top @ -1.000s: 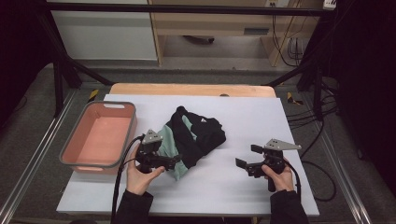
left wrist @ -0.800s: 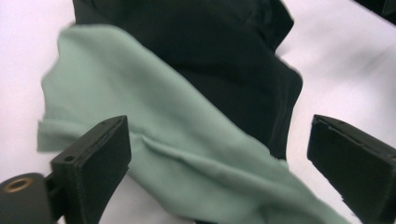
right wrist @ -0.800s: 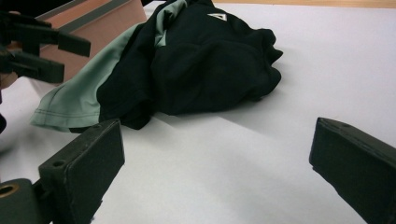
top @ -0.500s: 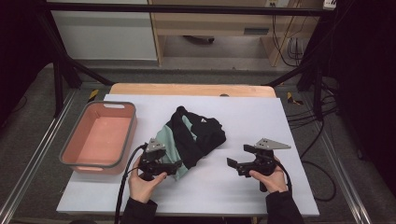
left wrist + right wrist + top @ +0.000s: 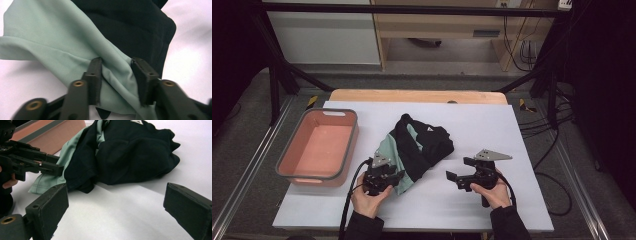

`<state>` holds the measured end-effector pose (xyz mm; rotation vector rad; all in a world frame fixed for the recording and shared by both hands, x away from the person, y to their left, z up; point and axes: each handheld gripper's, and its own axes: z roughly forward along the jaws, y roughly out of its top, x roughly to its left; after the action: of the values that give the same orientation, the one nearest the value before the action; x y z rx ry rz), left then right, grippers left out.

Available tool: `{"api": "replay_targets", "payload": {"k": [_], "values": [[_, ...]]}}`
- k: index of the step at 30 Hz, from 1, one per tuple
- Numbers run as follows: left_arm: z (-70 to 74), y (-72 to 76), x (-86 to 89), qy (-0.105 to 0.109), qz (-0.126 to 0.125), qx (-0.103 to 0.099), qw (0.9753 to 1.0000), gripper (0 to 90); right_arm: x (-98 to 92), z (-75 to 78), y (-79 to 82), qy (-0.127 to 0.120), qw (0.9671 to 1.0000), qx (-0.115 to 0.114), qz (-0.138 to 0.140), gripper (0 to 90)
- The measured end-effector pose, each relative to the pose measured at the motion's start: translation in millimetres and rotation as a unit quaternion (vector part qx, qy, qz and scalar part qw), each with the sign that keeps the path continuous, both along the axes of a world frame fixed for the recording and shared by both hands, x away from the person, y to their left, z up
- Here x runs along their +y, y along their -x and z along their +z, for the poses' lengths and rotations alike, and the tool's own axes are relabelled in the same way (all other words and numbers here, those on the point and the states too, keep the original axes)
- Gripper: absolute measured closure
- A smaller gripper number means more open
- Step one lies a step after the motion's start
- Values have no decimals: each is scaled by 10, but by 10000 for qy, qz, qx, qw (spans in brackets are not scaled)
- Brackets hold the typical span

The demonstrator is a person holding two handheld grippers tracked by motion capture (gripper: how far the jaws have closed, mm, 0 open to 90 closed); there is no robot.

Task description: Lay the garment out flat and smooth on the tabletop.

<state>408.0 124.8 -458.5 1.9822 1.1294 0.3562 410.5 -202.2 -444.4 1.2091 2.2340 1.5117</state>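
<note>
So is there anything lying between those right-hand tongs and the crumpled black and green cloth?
Nothing visible does. The right tongs stand open over bare white tabletop, with clear surface up to the crumpled black and mint-green garment. The left tongs already straddle a green fold, and the pink plastic bin sits off at the far side.

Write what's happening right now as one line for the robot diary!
left gripper: open, jaws around mint-green fold of garment | right gripper: open, over bare table, apart from garment | pink bin: holds nothing

Between my left tool's (image 5: 116, 82) black jaws lay the garment (image 5: 75, 50), mint green beside black; the worktop (image 5: 512, 125) was white, the bin (image 5: 319, 147) salmon pink.
</note>
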Motion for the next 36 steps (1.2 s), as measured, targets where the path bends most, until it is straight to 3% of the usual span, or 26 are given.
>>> {"api": "replay_targets", "payload": {"k": [8, 11, 17, 22, 25, 29, 36], "values": [[-24, 7, 40, 94, 104, -53, 9999, 717, 60, -5, -16, 115, 9999, -80, -97, 138], [-30, 15, 50, 42, 138, -135, 9998, 777, 92, -4, -25, 215, 9994, -193, -190, 230], [-25, 42, 88, 16, 86, -185, 9998, 823, 176, -17, -52, 258, 9992, -239, -164, 257], [24, 80, 146, 73, 199, -118, 9997, 846, 264, -24, -72, 415, 9986, -288, -130, 287], [84, 96, 178, 6, 187, -140, 9997, 857, 359, -31, -129, 495, 9981, -309, -174, 352], [196, 101, 269, -47, 198, -218, 9996, 864, 464, -12, -219, 522, 9978, -321, -233, 377], [226, 114, 395, 26, 310, -276, 9991, 864, 734, -26, -377, 628, 9973, -289, -256, 340]]}}
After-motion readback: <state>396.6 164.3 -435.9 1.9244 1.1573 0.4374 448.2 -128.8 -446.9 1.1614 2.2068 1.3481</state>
